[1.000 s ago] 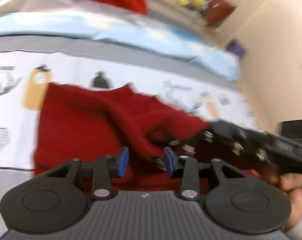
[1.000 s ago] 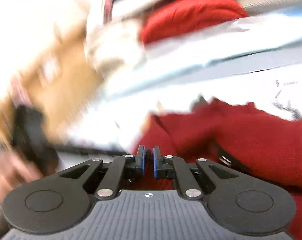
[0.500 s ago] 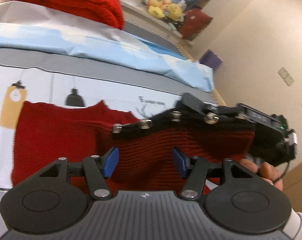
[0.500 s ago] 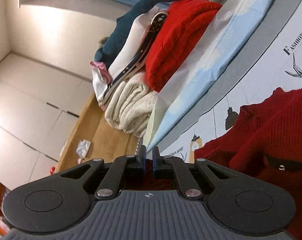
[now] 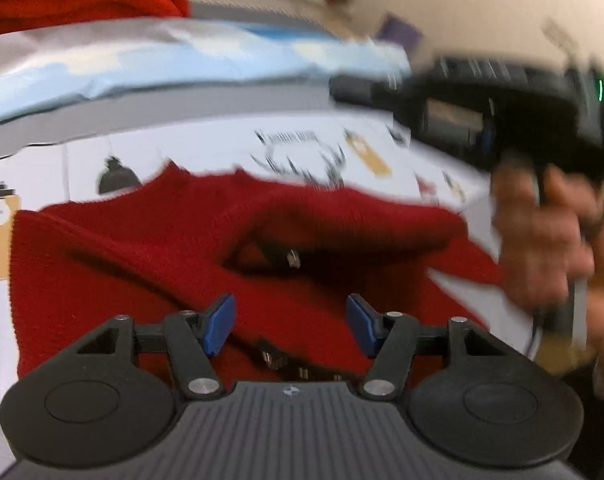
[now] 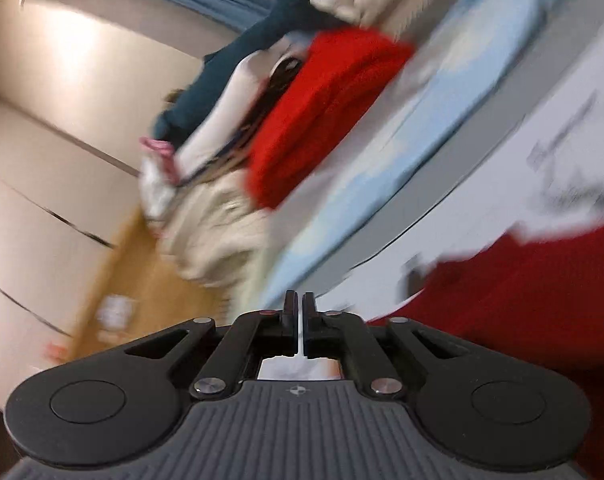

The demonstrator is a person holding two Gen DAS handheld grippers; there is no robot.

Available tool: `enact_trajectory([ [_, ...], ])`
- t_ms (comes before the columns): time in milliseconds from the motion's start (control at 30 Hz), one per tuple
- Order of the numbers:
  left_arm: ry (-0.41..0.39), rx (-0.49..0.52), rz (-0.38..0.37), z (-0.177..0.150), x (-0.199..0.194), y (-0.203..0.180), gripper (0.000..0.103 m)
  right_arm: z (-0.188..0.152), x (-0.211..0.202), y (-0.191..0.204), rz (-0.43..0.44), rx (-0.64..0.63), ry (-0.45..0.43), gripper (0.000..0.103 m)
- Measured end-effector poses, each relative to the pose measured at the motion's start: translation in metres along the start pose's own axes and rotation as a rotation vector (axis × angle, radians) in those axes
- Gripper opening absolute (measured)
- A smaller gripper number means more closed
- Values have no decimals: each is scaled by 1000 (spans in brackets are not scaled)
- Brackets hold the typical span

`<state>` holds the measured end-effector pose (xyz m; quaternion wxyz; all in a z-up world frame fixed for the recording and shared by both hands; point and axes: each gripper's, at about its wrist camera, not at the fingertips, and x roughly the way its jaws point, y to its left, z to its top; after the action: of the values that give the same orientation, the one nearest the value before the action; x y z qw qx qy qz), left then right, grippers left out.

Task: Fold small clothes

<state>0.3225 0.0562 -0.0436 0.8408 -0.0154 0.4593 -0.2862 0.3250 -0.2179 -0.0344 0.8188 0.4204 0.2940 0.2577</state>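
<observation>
A small dark red knit sweater [image 5: 149, 248] lies partly folded on a white printed sheet [image 5: 221, 148]. My left gripper [image 5: 287, 324] is open, its blue pads just above the sweater's near part. In the left wrist view the right gripper's black body [image 5: 502, 104] and the hand holding it are up at the right, off the sweater, blurred. In the right wrist view my right gripper [image 6: 298, 312] is shut with nothing between its fingers; the red sweater [image 6: 542, 300] lies to its lower right.
A pile of clothes stands at the bed's far side: a bright red knit [image 6: 326, 112], a cream knit [image 6: 221, 232], white and dark teal pieces. A light blue sheet [image 5: 181, 56] runs along the back. Wooden floor [image 6: 121, 280] lies beyond the bed edge.
My right gripper has let go of the red sweater and pulled away to the right. The sleeve now lies folded across the body. My left gripper has opened a little wider.
</observation>
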Motion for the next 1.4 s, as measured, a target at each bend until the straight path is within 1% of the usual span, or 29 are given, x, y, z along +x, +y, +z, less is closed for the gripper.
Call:
enact_trajectory([
  [67, 57, 44, -24, -8, 8, -6, 66, 5, -12, 10, -128, -128, -41, 8],
  [100, 92, 51, -24, -12, 15, -9, 66, 7, -17, 11, -165, -160, -49, 10],
  [167, 144, 17, -24, -21, 30, -7, 66, 11, -26, 8, -246, -194, -47, 23],
  [200, 156, -24, -29, -25, 37, -5, 68, 12, -30, 5, -289, -205, -45, 25],
  [300, 166, -221, -39, -35, 62, 7, 68, 15, -43, -10, -432, -238, -41, 25],
  [367, 166, -305, -47, -36, 76, 8, 67, 18, -51, -21, -528, -237, -38, 25],
  [400, 167, -330, -38, -38, 81, 7, 59, 20, -55, -27, -562, -220, -39, 25],
  [433, 168, -342, -22, -37, 84, 5, 27, 22, -62, -36, -586, -197, -39, 25],
  [467, 172, -332, 5, -36, 85, 3, 9, 25, -67, -42, -604, -168, -39, 25],
  [533, 148, -240, 57, -26, 70, 1, 8, 28, -76, -56, -634, -108, -40, 25],
  [567, 135, -148, 111, -18, 54, 1, 8, 29, -79, -61, -644, -83, -44, 25],
  [600, 125, -28, 225, -12, 36, 3, 8, 30, -81, -66, -656, -59, -47, 25],
  [633, 123, 58, 312, -10, 18, 7, 8, 30, -83, -69, -667, -36, -48, 26],
  [667, 142, 132, 401, -10, -1, 23, 8, 30, -84, -73, -674, -15, -48, 26],
  [700, 163, 163, 489, -13, -19, 43, 8, 30, -85, -76, -675, 1, -47, 26],
  [733, 189, 153, 628, -17, -42, 77, 8, 31, -84, -76, -672, 16, -46, 26],
  [767, 203, 94, 784, -21, -62, 109, 8, 32, -84, -77, -669, 23, -44, 27],
  [800, 207, 8, 981, -25, -82, 141, 8, 31, -84, -77, -666, 24, -42, 28],
  [833, 194, -63, 1224, -30, -103, 167, 9, 30, -84, -76, -668, 19, -40, 28],
  [867, 164, -109, 1422, -31, -122, 183, 10, 31, -83, -75, -672, 13, -38, 29],
  [900, 117, -145, 1470, -30, -136, 187, 11, 30, -83, -75, -677, 8, -37, 29],
  [933, 3, -206, 1393, -26, -152, 184, 16, 30, -82, -76, -683, 6, -35, 30],
  [967, -89, -254, 1289, -23, -161, 181, 19, 29, -82, -76, -689, 6, -34, 30],
  [1000, -158, -284, 1174, -20, -162, 175, 23, 29, -81, -77, -698, 8, -35, 30],
  [1033, -182, -281, 1082, -16, -156, 170, 24, 28, -81, -78, -707, 13, -36, 30],
  [1100, -158, -258, 923, -11, -133, 159, 24, 28, -78, -80, -717, 24, -38, 30],
  [1233, -90, -274, 694, -11, -91, 142, 27, 30, -69, -80, -726, 11, -40, 30],
  [1300, -65, -285, 646, -14, -76, 133, 29, 35, -62, -79, -711, -14, -43, 31],
  [1400, -43, -283, 643, -13, -60, 129, 31, 47, -39, -83, -670, -81, 28, 42],
])
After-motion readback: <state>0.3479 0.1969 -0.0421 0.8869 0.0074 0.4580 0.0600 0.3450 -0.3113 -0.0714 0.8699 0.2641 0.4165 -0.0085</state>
